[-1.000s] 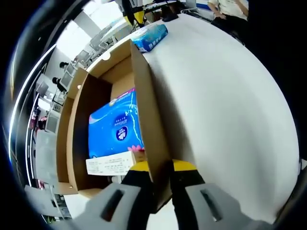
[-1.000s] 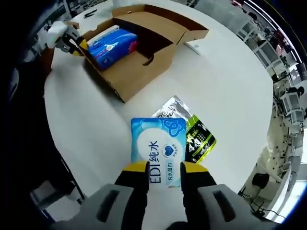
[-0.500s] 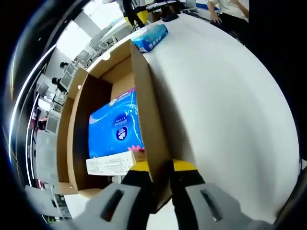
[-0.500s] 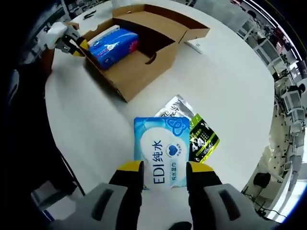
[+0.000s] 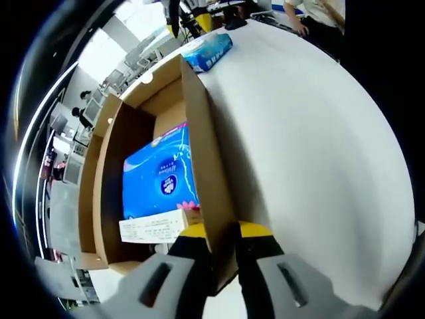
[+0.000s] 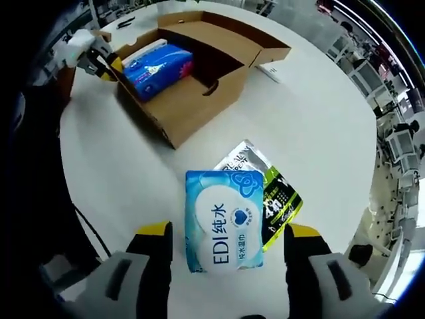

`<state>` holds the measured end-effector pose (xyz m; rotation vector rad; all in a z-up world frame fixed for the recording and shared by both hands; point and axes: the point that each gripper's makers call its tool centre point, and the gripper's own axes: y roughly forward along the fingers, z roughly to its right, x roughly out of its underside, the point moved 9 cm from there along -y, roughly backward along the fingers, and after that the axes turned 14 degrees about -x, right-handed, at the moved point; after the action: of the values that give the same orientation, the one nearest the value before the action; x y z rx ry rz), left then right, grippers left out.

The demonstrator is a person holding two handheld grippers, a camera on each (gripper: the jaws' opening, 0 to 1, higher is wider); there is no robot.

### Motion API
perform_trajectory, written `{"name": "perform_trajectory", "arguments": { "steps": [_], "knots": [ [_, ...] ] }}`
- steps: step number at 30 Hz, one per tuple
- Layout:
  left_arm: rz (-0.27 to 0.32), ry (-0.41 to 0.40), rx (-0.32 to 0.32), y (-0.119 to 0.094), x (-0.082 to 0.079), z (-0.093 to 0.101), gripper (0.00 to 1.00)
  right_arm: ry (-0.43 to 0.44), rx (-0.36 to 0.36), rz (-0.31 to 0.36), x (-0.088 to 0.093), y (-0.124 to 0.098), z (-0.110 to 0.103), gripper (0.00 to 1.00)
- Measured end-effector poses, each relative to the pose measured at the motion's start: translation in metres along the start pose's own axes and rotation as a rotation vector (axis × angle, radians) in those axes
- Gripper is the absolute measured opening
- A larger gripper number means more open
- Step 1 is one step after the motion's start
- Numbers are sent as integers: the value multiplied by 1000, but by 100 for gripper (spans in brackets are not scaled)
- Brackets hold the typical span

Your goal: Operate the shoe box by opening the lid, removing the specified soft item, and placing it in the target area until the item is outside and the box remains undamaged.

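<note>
The brown cardboard shoe box point(image 6: 192, 100) stands on the white round table with its lid folded back. A blue soft pack point(image 6: 158, 66) lies inside it, the same blue soft pack point(image 5: 159, 176) beside a white labelled carton point(image 5: 151, 228) in the left gripper view. My left gripper point(image 5: 223, 240) is shut on the box's side wall point(image 5: 202, 153); that left gripper point(image 6: 99, 60) holds the box's far corner in the right gripper view. My right gripper point(image 6: 226, 234) is open around a light-blue wet-wipe pack point(image 6: 222, 220) lying flat on the table.
A silver and green pouch point(image 6: 269, 193) lies partly under the wipe pack. A flat white card point(image 6: 269, 70) sits beyond the box lid. The wipe pack point(image 5: 209, 50) lies on the white table point(image 5: 312, 146) past the box. A person stands at the table's far edge.
My right gripper has opened and let go of the wet-wipe pack, which now rests on the table. The left gripper and box have not moved.
</note>
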<state>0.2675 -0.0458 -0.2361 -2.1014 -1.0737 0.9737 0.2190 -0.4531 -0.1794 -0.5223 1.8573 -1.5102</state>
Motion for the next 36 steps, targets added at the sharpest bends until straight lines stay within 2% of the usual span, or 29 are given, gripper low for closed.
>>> {"name": "perform_trajectory", "arguments": {
  "steps": [5,10,25,28,29,31,36],
  "knots": [
    [-2,0,-1,0,0,0,12,-24,21,-10,3,7,0,87],
    [-1,2,-1,0,0,0,12,-26,-3,-3,5,25,2,90],
    [-7,10,-5,0,0,1,12,-58,-28,-81,4,66,4,87],
    [-8,11,-6,0,0,1,12,-90,-14,-135,10,70,9,83],
    [-8,11,-6,0,0,1,12,-99,-14,-133,11,71,10,82],
    [-9,11,-6,0,0,1,12,-46,-28,-125,12,72,11,83],
    [-10,12,-6,0,0,1,12,-57,-36,-128,12,72,10,80]
  ]
}}
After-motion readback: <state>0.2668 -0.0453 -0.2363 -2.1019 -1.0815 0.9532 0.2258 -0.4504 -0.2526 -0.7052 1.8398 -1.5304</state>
